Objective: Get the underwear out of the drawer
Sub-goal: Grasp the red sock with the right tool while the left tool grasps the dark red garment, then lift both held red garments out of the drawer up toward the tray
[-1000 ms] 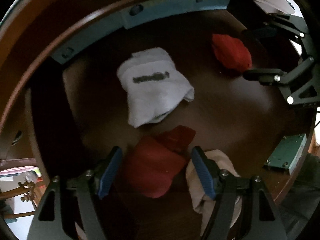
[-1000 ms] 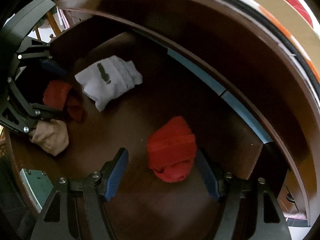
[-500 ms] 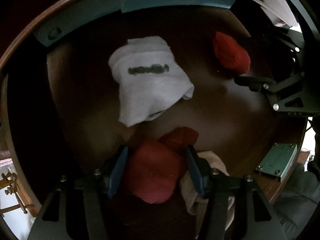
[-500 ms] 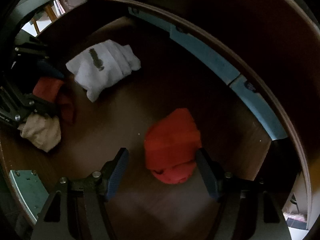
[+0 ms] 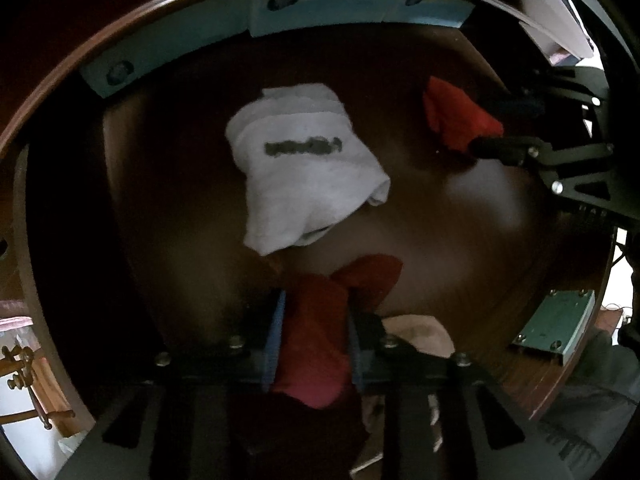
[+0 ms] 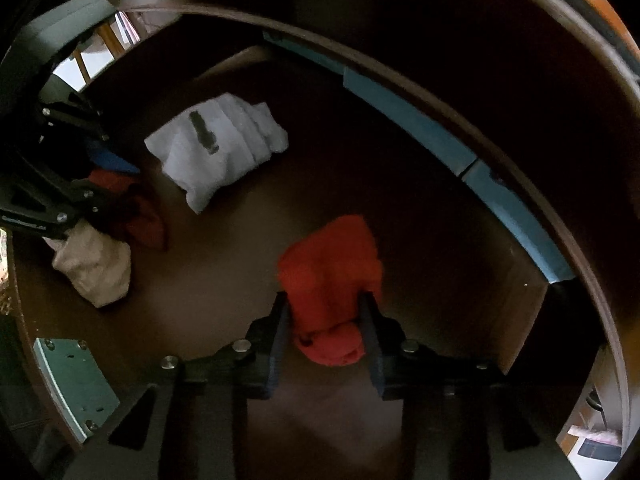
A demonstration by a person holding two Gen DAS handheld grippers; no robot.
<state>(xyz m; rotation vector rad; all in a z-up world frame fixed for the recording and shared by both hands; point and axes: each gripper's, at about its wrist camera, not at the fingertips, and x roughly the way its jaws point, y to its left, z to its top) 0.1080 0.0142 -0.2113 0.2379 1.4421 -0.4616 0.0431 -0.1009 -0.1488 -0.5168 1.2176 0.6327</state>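
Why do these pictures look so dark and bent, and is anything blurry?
Left wrist view: the drawer interior is dim, its straight walls bowed by the fisheye lens; the white underwear is fairly sharp, while the dark red underwear between the closing left gripper is smeared. Right wrist view: equally dark, daylight only at the edges; the orange-red underwear inside the closing right gripper is slightly soft.

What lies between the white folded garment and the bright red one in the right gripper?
Only bare drawer floor, per the right wrist view, between the white garment and red garment.
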